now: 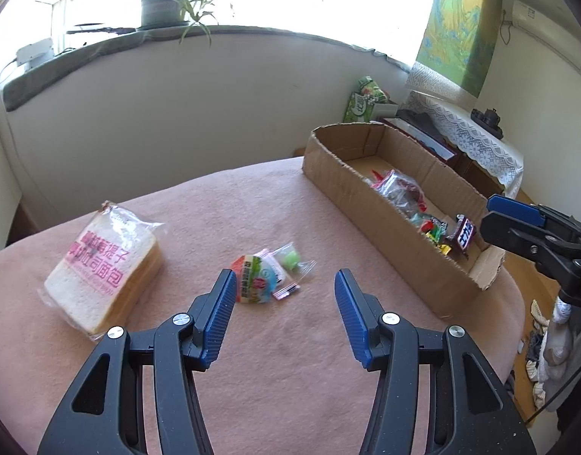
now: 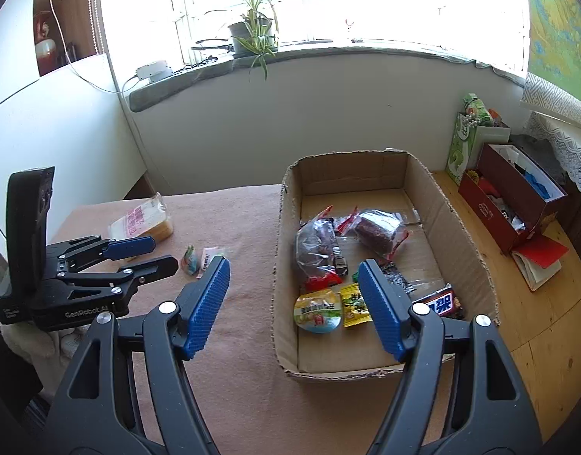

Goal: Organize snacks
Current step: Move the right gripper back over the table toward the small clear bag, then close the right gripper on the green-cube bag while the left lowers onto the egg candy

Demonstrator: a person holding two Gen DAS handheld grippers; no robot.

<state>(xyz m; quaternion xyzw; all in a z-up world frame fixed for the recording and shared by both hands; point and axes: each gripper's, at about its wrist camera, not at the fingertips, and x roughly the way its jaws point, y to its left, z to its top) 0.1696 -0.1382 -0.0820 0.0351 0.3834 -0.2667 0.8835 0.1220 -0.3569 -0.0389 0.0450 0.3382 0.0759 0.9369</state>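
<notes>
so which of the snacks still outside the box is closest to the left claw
The round jelly cup, lying by the left claw's left fingertip. The small green candy packet sits just beyond it; the bagged bread lies farther left.

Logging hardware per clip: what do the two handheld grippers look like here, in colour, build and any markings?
Both are alike: black plastic linkage arms with cut-out slots and silver pivot screws, ending in blue ribbed finger pads. The left gripper shows a tall black upright block at its back and pale "GenRobot.AI" lettering on its base. The right gripper shows the same blue pads in its own view. No cables or sleeves are visible.
</notes>
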